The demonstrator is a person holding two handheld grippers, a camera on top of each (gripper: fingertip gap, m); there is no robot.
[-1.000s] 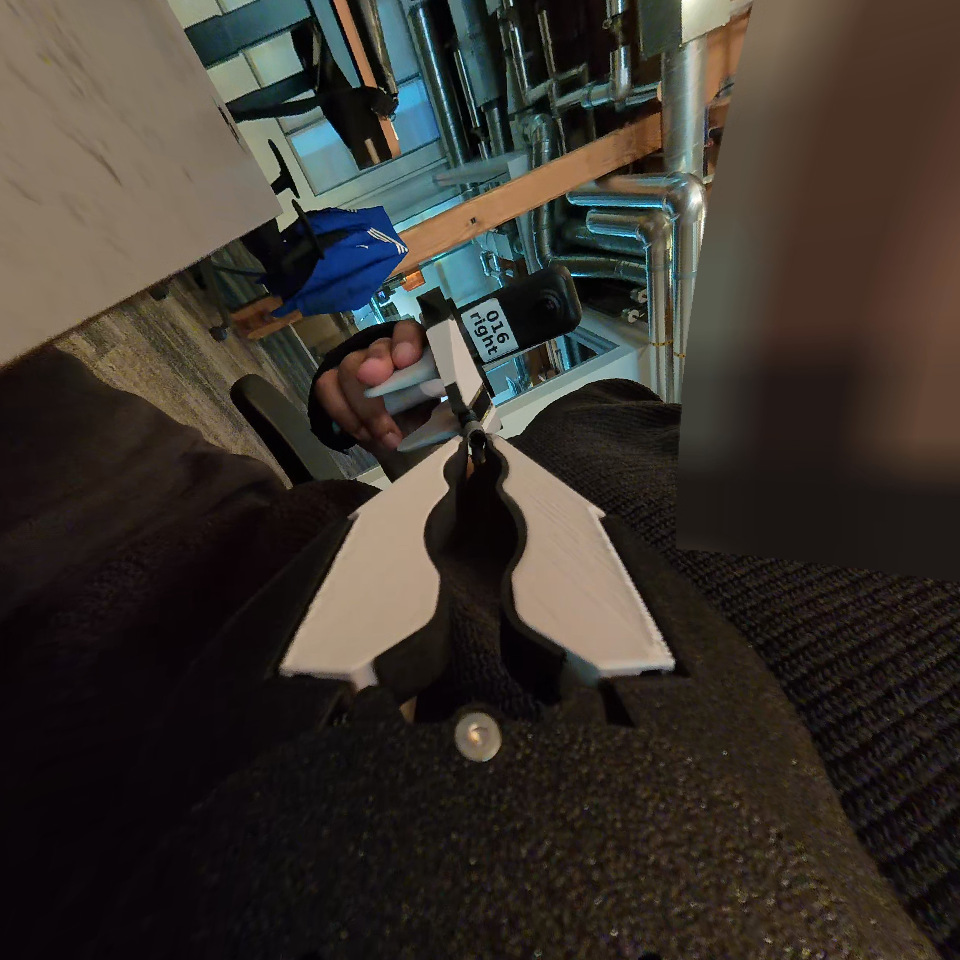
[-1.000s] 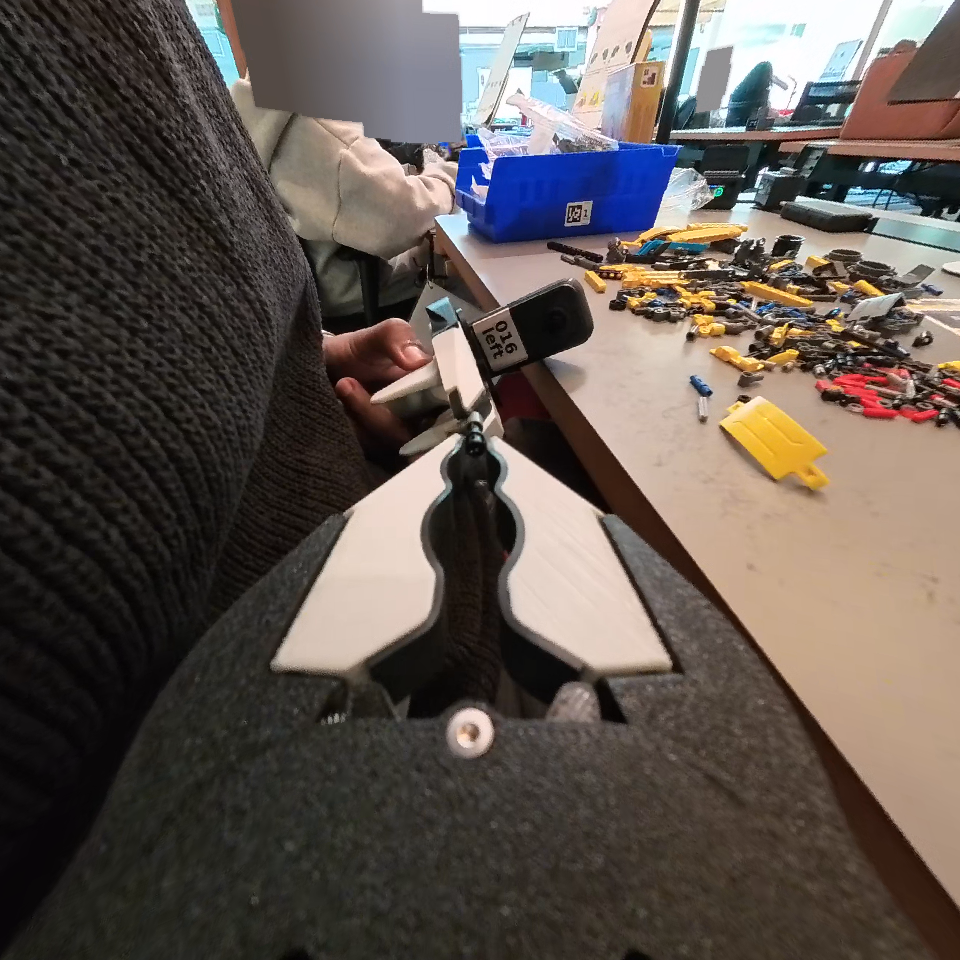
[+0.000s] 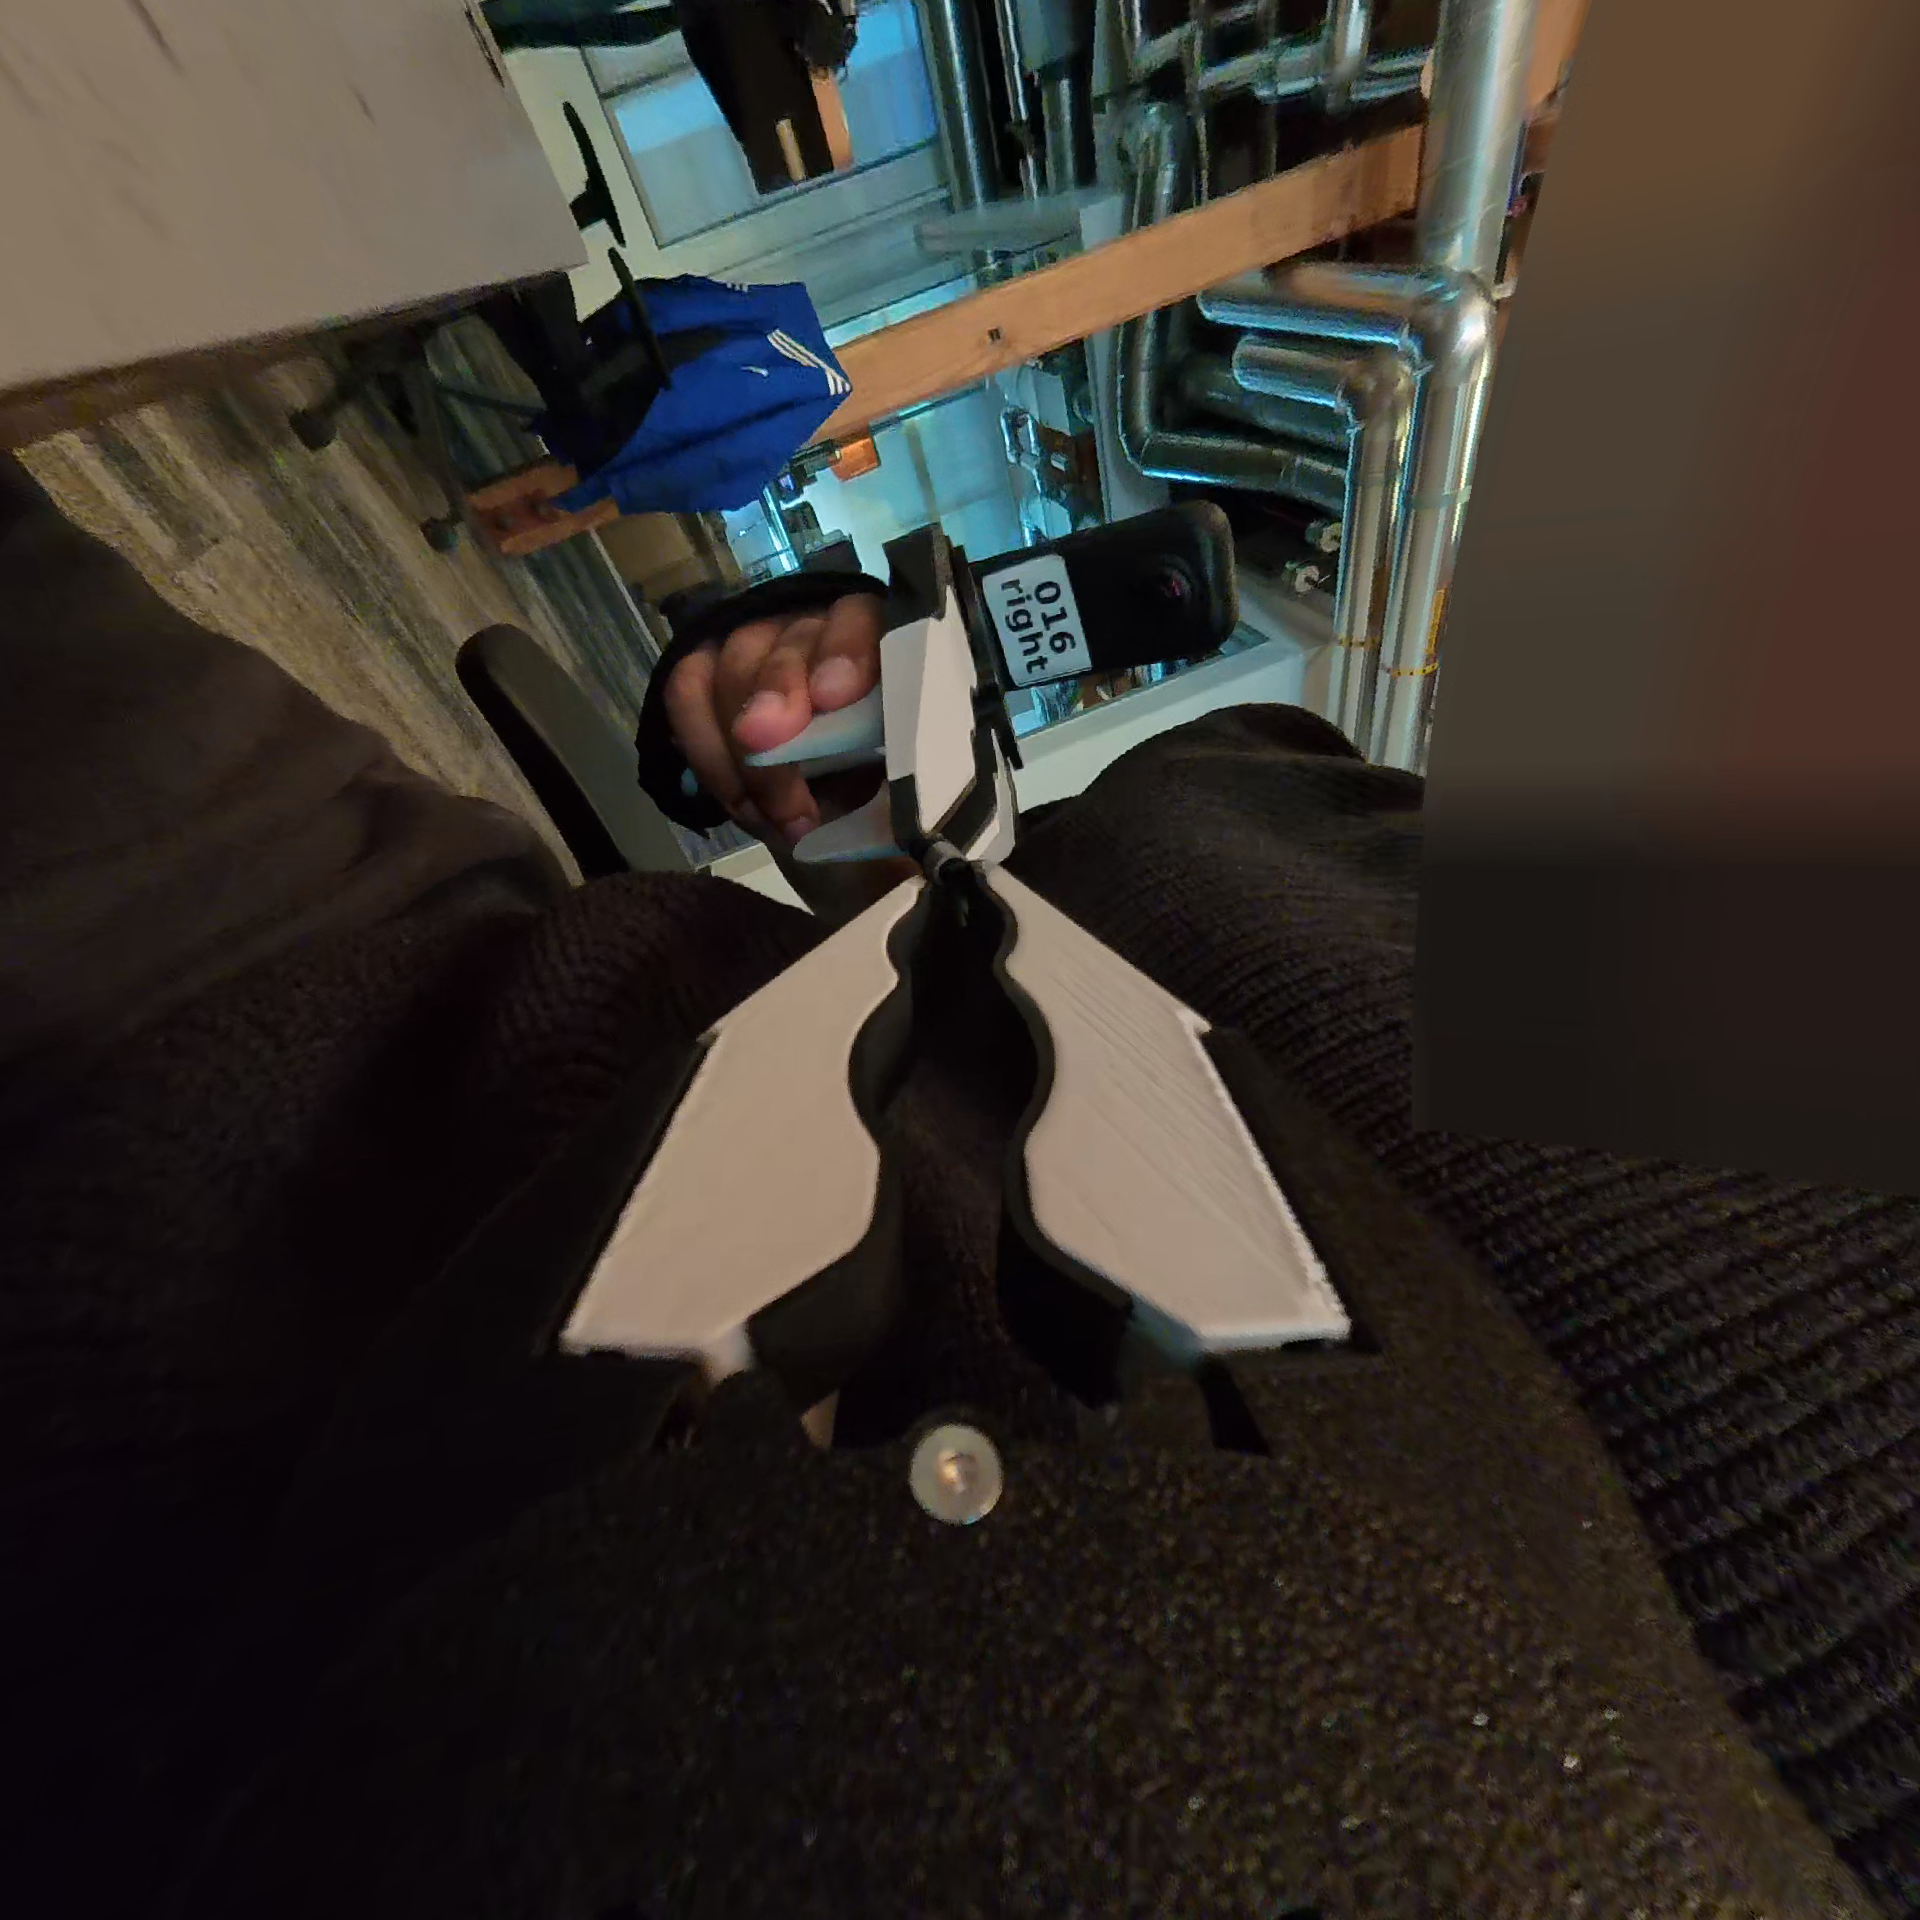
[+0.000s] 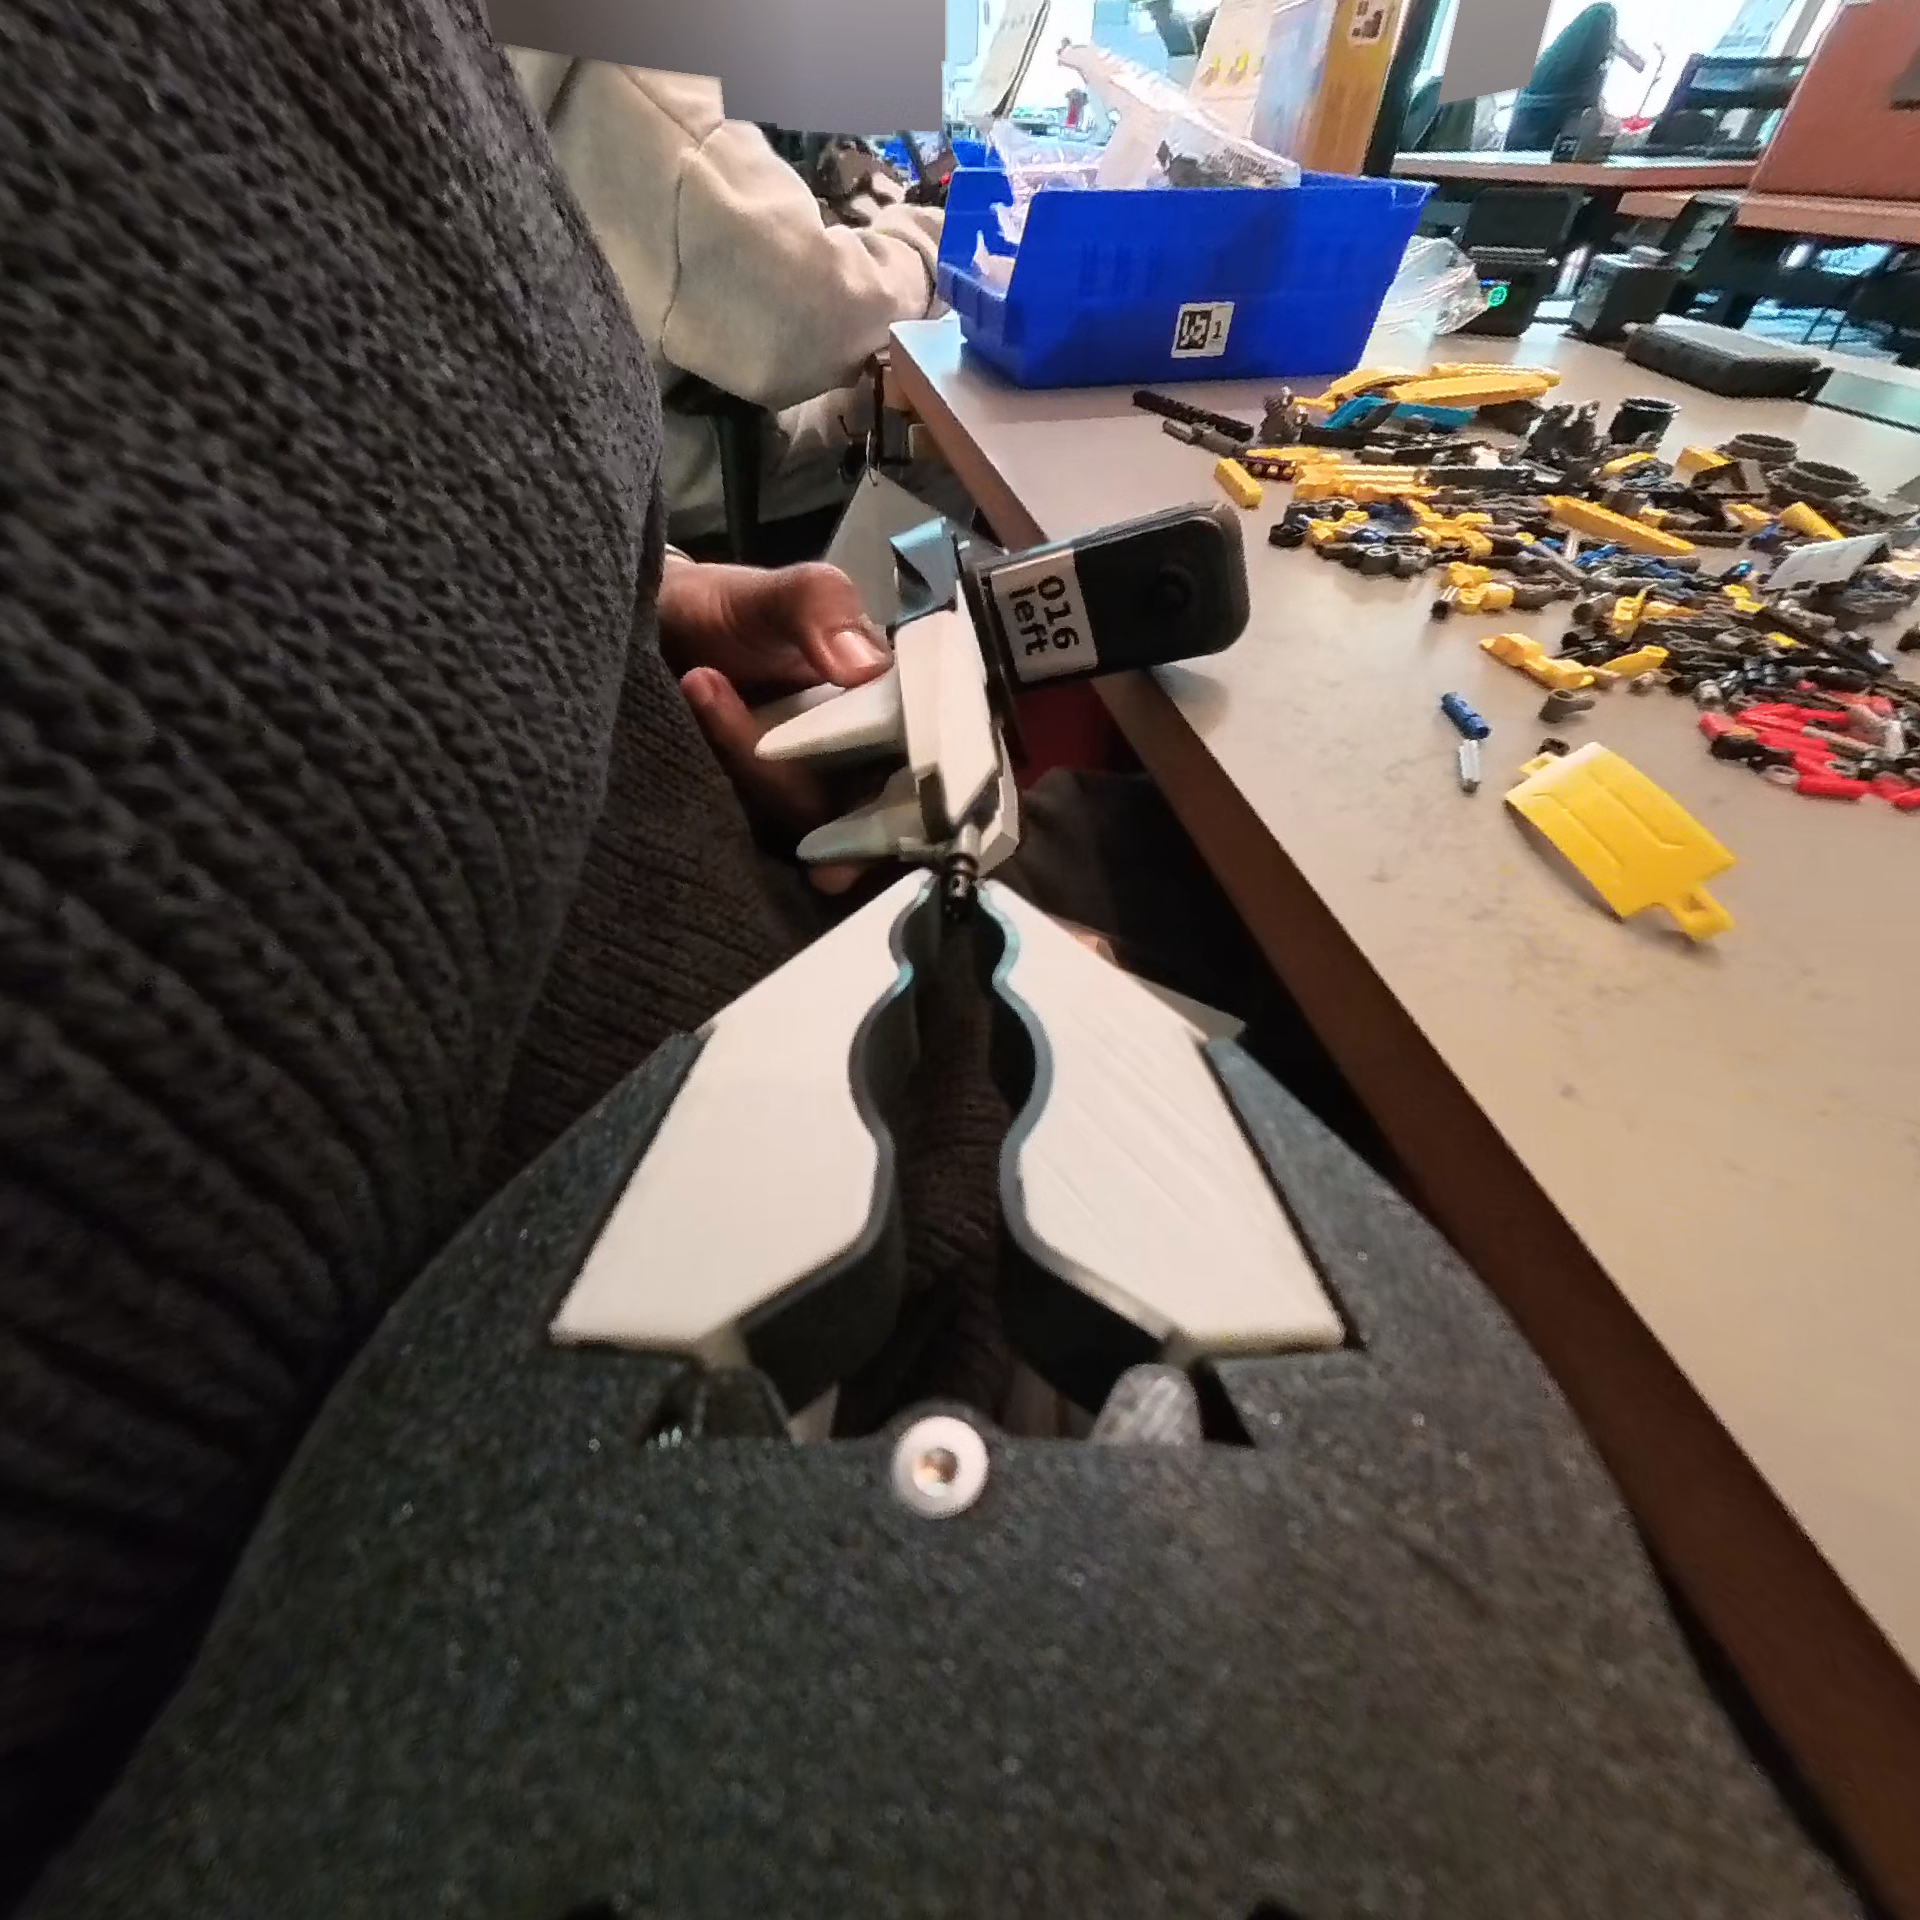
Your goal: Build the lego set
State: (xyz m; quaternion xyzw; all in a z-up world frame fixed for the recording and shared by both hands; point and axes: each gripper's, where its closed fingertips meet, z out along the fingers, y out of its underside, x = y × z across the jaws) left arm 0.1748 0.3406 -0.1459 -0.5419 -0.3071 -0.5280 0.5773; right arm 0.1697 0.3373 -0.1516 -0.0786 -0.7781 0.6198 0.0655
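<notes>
Against the person's dark knit sweater [image 4: 312,727], both grippers are held tip to tip below the edge of a grey table [image 4: 1558,1091]. That table carries a blue bin [image 4: 1174,270] at its far end and a wide scatter of small building pieces [image 4: 1558,540] in yellow, black, blue and red; a curved yellow panel [image 4: 1616,831] lies apart from the heap, nearer the table's front edge. Beyond the bin a second person in a pale sweatshirt [image 4: 748,260] sits at the table. In the left wrist view the scene is tilted: a blue jacket [image 3: 707,395] hangs in the background, with silver pipes [image 3: 1351,384] and a wooden beam [image 3: 1122,270] behind. The left gripper [image 3: 951,894] has its white fingers drawn together at the tips, clamped on one end of a small dark pin [image 3: 951,878]. The right gripper [image 4: 954,894] is likewise closed, pinching the same tiny piece from the opposite side. Each view shows the other gripper's black camera and the hand [image 3: 769,717] squeezing its handle.
</notes>
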